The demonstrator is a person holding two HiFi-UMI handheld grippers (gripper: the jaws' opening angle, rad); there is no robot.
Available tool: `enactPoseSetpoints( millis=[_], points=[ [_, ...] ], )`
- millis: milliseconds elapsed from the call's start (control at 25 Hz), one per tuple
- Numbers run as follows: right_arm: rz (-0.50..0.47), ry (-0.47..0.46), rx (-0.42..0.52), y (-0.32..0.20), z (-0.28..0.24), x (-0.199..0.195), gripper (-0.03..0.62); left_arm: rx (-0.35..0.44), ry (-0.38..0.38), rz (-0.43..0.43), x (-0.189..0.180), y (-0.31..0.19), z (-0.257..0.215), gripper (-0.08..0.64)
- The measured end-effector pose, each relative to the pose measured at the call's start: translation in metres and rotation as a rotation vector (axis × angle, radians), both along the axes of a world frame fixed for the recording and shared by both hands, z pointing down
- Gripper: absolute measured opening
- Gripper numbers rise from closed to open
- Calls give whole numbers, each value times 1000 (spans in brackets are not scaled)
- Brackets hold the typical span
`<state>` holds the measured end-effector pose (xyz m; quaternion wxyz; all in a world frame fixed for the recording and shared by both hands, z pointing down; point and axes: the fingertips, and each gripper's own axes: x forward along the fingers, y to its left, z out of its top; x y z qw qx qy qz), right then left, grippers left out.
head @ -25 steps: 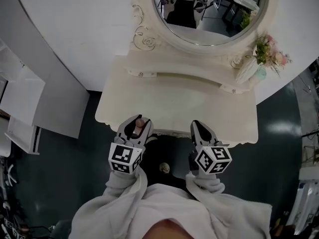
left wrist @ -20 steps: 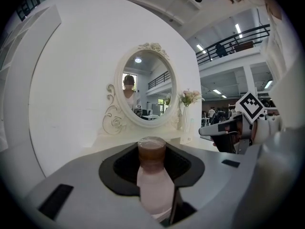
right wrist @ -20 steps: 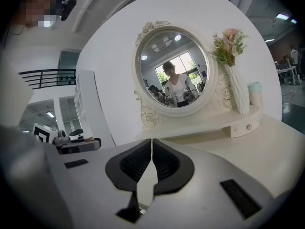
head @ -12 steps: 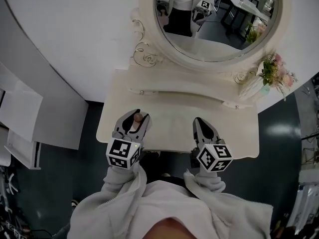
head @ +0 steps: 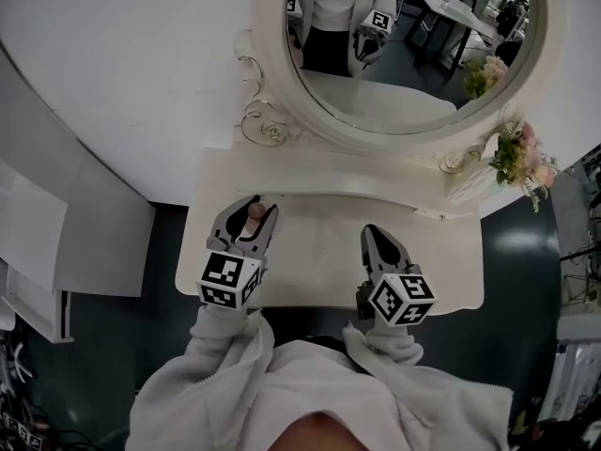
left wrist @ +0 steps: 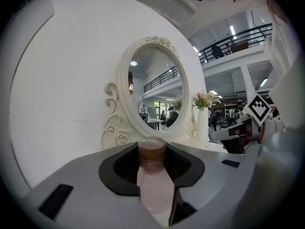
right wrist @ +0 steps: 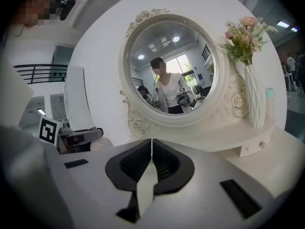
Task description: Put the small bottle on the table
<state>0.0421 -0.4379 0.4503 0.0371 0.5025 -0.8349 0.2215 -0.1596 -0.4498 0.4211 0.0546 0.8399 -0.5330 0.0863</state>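
Pinched between the jaws of the left tool (head: pixel 252 210): a small bottle (left wrist: pixel 152 180) with a pale pink body and a brown cap, upright, the cap poking above the black pads. In the head view, held over the near left part of the cream dressing-table worktop (head: pixel 319 252), just short of the raised back ledge (head: pixel 376 188). Impossible to tell whether clear of the surface or touching it.

Alongside, over the near right part of the same worktop and well apart from the left one: the right tool (head: pixel 375 234), jaws pressed together with nothing between them.

Behind both, against the white wall: a large oval mirror (head: pixel 413 54) in an ornate scrolled frame, with the reflection of a person in a white top holding both tools. At the right end of the ledge, a tall white vase (right wrist: pixel 251 97) of pink flowers (head: pixel 522 153). At the bottom of the head view, pale grey sleeves (head: pixel 225 365) leading into each tool.
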Motion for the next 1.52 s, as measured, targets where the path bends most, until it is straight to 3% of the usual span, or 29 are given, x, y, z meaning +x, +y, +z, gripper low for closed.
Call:
enactPoseSetpoints(
  millis=[600, 1000, 1520],
  points=[
    [72, 50, -56, -25, 10, 15, 34, -48, -41, 17, -4, -102, 36, 144],
    [95, 78, -70, -27, 7, 18, 34, -85, -68, -36, -12, -140, 71, 144],
    [120, 38, -91, -26, 12, 18, 34, -28, -85, -66, -11, -169, 76, 147]
  ],
)
